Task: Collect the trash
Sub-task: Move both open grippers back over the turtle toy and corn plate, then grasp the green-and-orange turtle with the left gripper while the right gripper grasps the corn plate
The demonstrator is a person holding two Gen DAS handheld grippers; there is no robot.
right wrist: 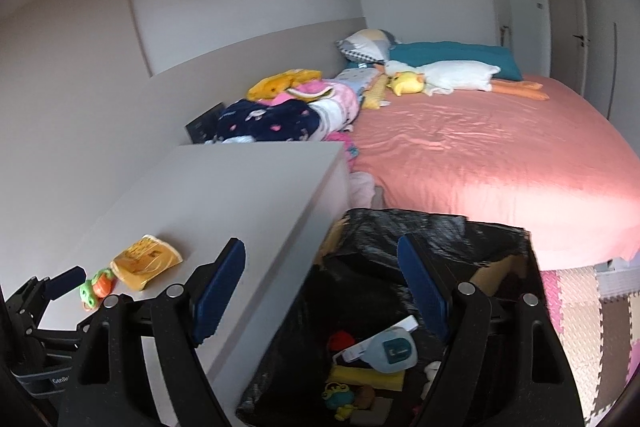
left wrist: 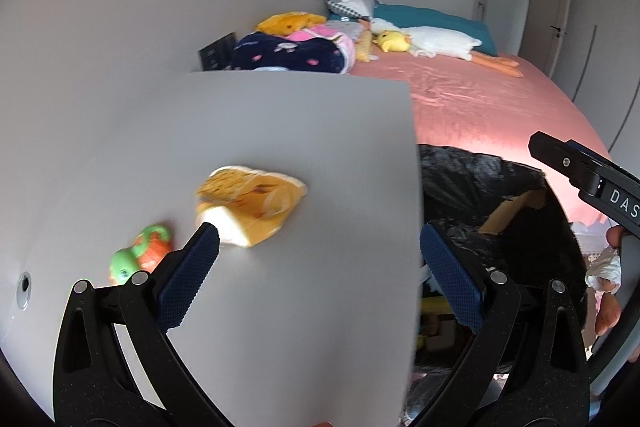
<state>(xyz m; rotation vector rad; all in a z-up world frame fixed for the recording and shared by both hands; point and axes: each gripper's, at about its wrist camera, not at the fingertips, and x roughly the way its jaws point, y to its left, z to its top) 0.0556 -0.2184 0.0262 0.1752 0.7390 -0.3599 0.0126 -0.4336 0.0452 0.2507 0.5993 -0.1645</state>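
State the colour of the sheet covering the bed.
The bed sheet is salmon pink, plain with no pattern; it shows best in the right wrist view.

The left hand-held gripper (left wrist: 319, 233) is tilting downward, its two blue-padded fingers (left wrist: 188, 275) standing wide apart with nothing gripped between them. The right hand-held gripper (right wrist: 321, 253) is tilting down too, just to its right, with its blue pads (right wrist: 218, 291) also spread wide and gripping nothing. At the right edge of the left wrist view, a person's hand (left wrist: 610, 291) is gripping the right tool's handle.
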